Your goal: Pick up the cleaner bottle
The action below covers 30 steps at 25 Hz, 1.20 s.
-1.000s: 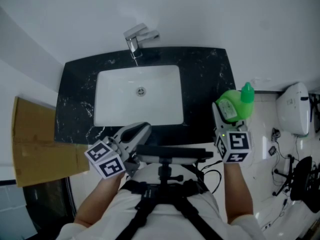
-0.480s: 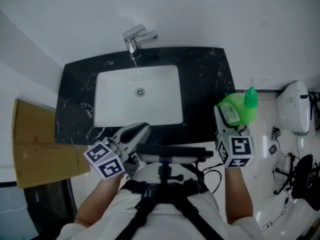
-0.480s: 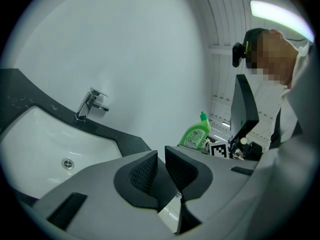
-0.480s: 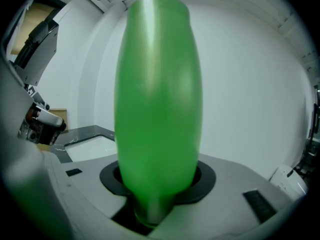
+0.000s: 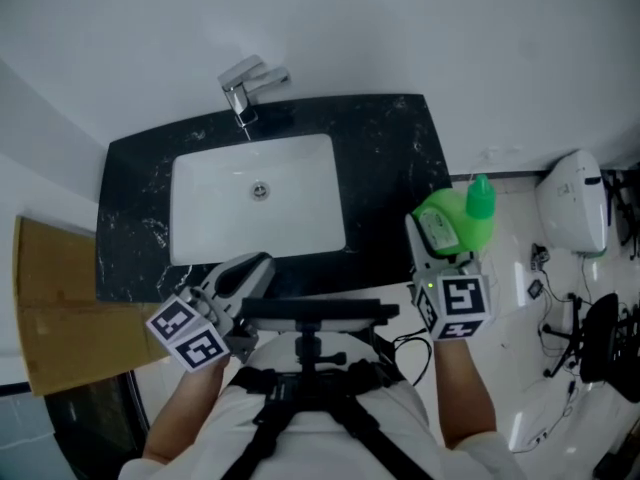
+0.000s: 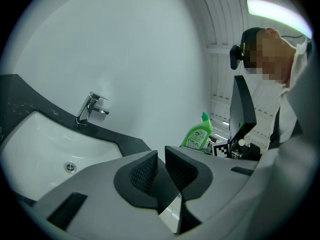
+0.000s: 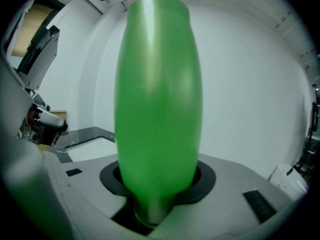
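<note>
The green cleaner bottle (image 5: 455,223) with a white label hangs in the air just off the right end of the black counter (image 5: 395,148). My right gripper (image 5: 440,246) is shut on its lower body, with the cap pointing up and away. In the right gripper view the bottle (image 7: 157,99) fills the middle and rises out of the right gripper (image 7: 157,184). The left gripper view shows the same bottle (image 6: 197,134) small at mid-right. My left gripper (image 5: 252,266) hovers before the counter's front edge; here the left gripper (image 6: 161,156) is shut with nothing between its pads.
A white basin (image 5: 255,203) is set in the counter, with a chrome tap (image 5: 245,83) behind it. Flat cardboard (image 5: 60,308) lies at the left. A white fixture (image 5: 572,208), cables (image 5: 545,268) and a black stand (image 5: 605,353) crowd the floor on the right.
The head view has swung, so everything sits further left in the picture. The bottle stays in the right gripper and has drifted slightly right of the counter's end. The left gripper kept still.
</note>
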{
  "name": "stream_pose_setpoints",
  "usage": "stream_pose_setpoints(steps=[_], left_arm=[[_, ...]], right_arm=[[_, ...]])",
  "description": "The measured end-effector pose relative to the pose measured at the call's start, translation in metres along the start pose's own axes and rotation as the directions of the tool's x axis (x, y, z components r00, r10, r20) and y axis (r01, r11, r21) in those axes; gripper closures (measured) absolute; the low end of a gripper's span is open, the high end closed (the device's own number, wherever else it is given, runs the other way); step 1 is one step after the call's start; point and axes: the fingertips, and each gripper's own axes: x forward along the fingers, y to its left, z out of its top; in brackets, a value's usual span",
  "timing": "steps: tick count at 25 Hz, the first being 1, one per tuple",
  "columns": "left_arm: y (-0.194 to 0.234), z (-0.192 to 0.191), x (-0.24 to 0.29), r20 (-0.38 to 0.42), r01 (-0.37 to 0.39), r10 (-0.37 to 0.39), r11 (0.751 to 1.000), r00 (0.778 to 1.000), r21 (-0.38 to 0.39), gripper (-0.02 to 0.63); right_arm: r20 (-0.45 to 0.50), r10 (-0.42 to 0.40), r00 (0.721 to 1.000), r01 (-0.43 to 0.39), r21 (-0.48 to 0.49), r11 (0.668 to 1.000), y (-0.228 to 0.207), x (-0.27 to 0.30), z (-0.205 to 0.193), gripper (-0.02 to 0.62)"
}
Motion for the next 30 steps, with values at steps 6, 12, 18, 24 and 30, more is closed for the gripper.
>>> stream_pose_setpoints(steps=[6,12,18,24,30], left_arm=[[-0.004,0.005,0.002,0.009,-0.019,0.018,0.998,1.0,0.054,0.561],[-0.003,0.022,-0.008,0.037,-0.098,0.093,0.975,0.995,0.2,0.561],[-0.002,0.027,-0.017,0.06,-0.124,0.114,0.971,0.992,0.203,0.561],[0.0,0.03,-0.026,0.071,-0.139,0.127,0.97,0.989,0.198,0.561],[-0.002,0.032,-0.034,0.082,-0.157,0.143,0.966,0.986,0.204,0.561]], right_arm=[[-0.002,-0.02,1.0,0.02,0.009,1.0,-0.006,-0.006,0.001,0.42],[-0.004,-0.015,1.0,0.015,0.012,1.0,-0.003,-0.007,-0.001,0.42],[0.001,-0.002,1.0,0.002,0.017,1.0,0.0,-0.01,-0.001,0.42],[-0.002,0.007,1.0,-0.007,0.018,1.0,0.006,-0.01,0.0,0.42],[-0.003,0.014,1.0,-0.014,0.041,0.999,0.014,-0.01,0.002,0.42]])
